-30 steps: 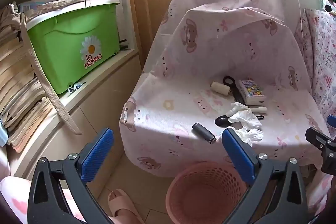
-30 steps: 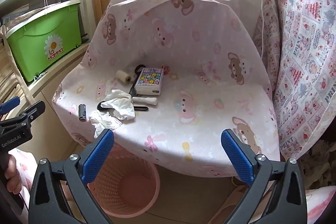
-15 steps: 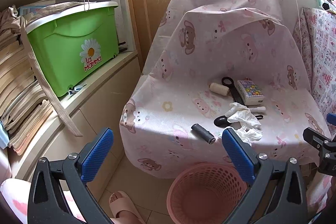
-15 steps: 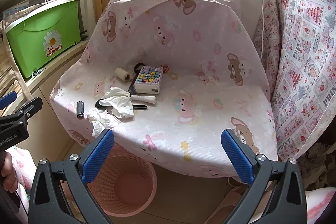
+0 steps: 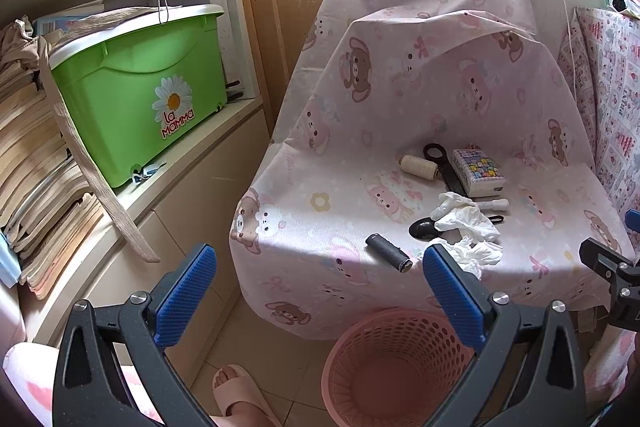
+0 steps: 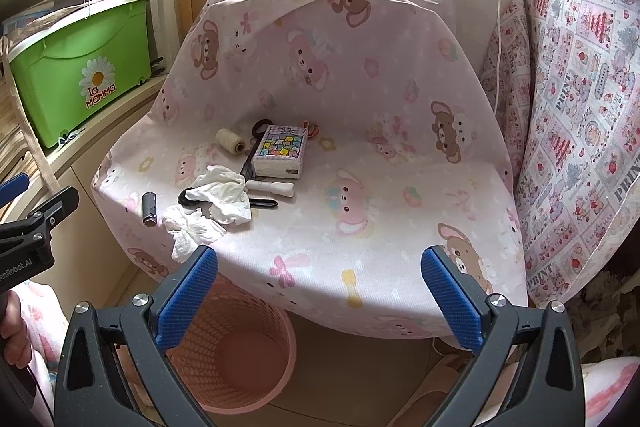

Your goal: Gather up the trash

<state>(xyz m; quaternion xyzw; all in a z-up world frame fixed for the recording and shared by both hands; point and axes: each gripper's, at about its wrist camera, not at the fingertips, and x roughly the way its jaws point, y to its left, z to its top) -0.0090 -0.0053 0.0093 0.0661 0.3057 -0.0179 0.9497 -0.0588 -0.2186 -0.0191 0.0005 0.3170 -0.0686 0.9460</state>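
Both tongs have edged nearer the chair. Left wrist view: left tongs (image 5: 320, 301) spread wide, empty; crumpled tissues (image 5: 466, 219) beside the scissors, above the pink basket (image 5: 396, 363). Right wrist view: right tongs (image 6: 320, 301) likewise agape, empty. Approach step; next, probably pinch a tissue (image 6: 192, 229).

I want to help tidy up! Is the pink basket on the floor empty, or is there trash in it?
Empty, as far as shows. The pink basket shows only its bare bottom, and both crumpled tissues still lie on the covered chair.
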